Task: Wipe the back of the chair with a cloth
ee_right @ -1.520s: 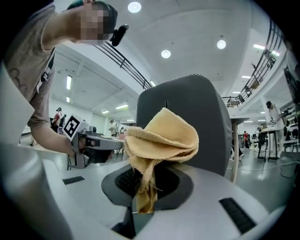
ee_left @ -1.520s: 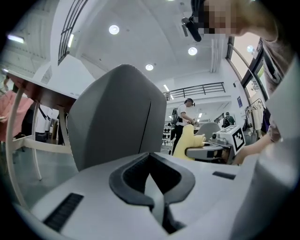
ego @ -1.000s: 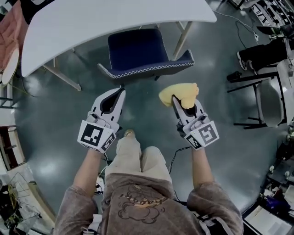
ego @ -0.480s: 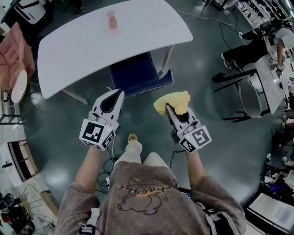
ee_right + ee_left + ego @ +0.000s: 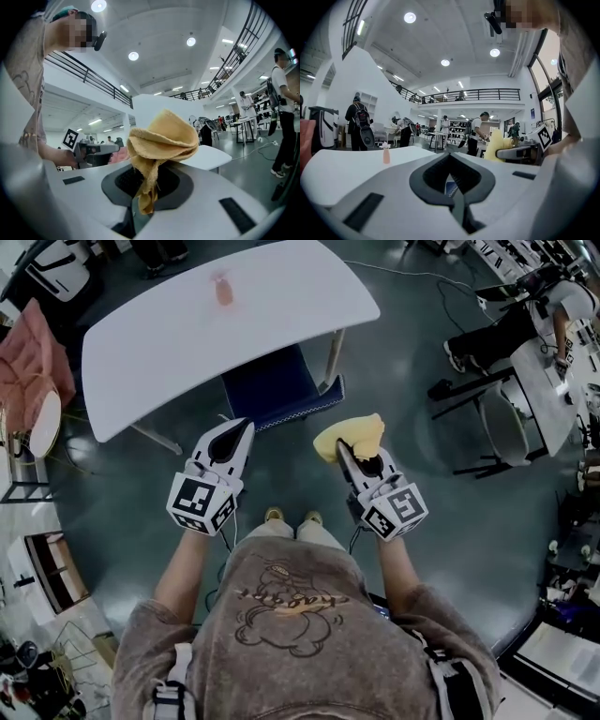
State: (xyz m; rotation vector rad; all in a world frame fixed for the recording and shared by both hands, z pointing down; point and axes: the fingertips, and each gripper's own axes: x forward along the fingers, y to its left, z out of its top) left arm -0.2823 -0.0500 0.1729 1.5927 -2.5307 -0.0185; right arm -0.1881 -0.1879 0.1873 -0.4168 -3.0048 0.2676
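Cloth (image 5: 354, 435) yellow, bunched, clamped in your right gripper (image 5: 339, 447) at 1 o'clock, clear of the chair, chair (image 5: 277, 390) blue, 12 o'clock ahead of you, partly under white table (image 5: 187, 324), your left gripper (image 5: 246, 425) at 11 o'clock, jaws pressed together on nothing

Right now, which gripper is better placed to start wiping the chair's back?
Right. The right gripper holds the yellow cloth in its jaws, pointed toward the blue chair; the left gripper is shut and empty.
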